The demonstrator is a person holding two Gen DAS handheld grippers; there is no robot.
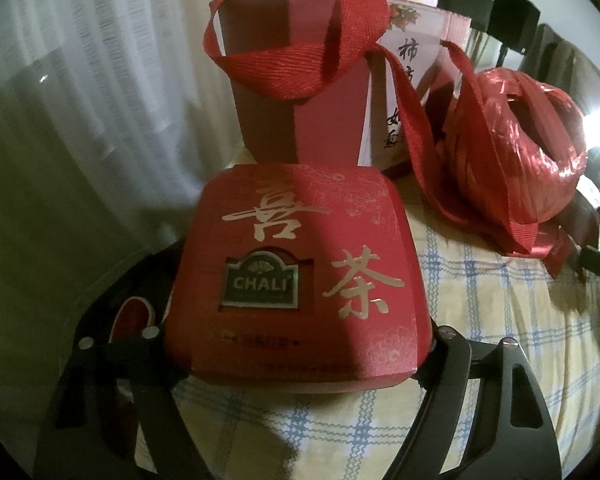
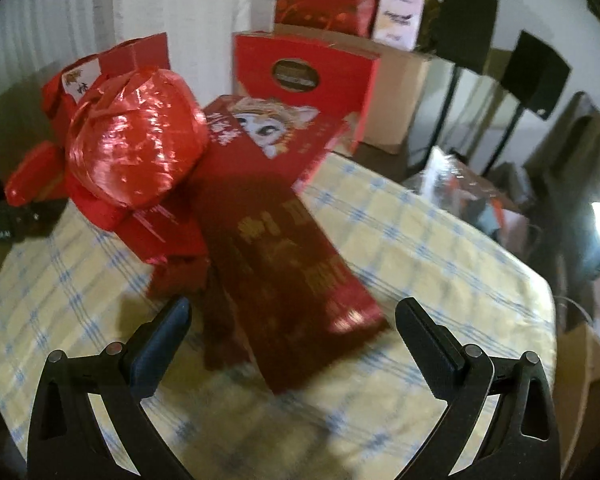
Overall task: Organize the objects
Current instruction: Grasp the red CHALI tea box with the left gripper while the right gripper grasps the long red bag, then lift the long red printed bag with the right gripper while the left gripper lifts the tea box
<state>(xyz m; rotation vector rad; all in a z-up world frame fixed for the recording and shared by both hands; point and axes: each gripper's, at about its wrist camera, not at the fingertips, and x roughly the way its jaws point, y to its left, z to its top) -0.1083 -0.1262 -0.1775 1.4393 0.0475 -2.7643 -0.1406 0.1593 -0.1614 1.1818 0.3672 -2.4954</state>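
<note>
Left claw (image 1: 296, 344): its fingers flank the red tea box (image 1: 296, 264); whether the pads press it I cannot tell.
Tea box: on the checked desk (image 1: 500, 360), before a red gift bag (image 1: 300, 92).
Right claw (image 2: 292, 340): spread wide, empty, above a long red box (image 2: 300, 280).
Red twine ball (image 2: 136, 136): atop the red boxes.

1. Checked tabletop (image 2: 440, 240): bare cloth at right and lower left of the right wrist view; passable.
2. Long red box (image 2: 296, 280): lies centre frame, blocking the middle.
3. Red twine ball (image 2: 136, 140): upper left, atop stacked red boxes; obstructs.
4. Tea box (image 1: 292, 280), red bag (image 1: 296, 92) behind: fill centre of the left wrist view.
</note>
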